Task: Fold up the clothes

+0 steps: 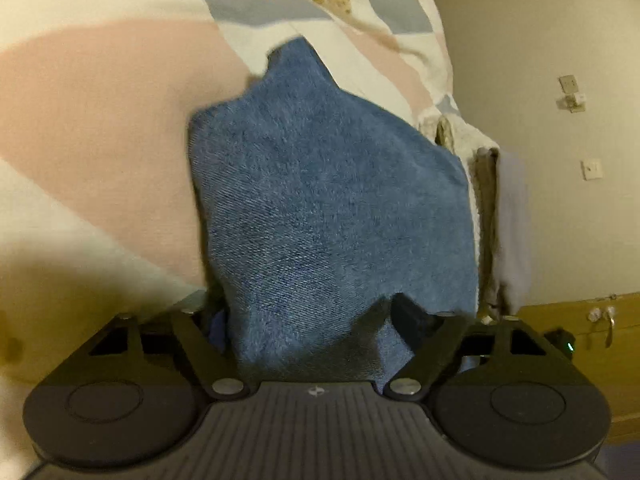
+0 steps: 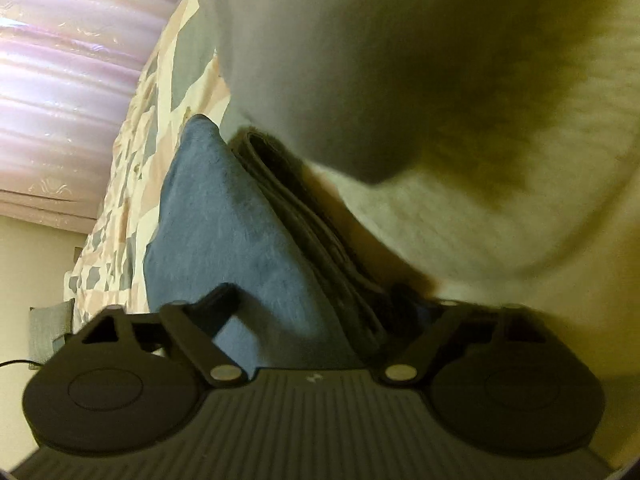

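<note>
The folded jeans (image 1: 328, 200) lie on the bed (image 1: 100, 128), just left of a stack of folded clothes (image 1: 492, 220). The left claw (image 1: 304, 316) and right claw (image 2: 316, 304) both stand wide apart, astride the denim and gripping nothing. Risk, as I judge it: a finger snagging the near edge would drag the fold open, or nudge the neighbouring stack over. No containers are in view.
</note>
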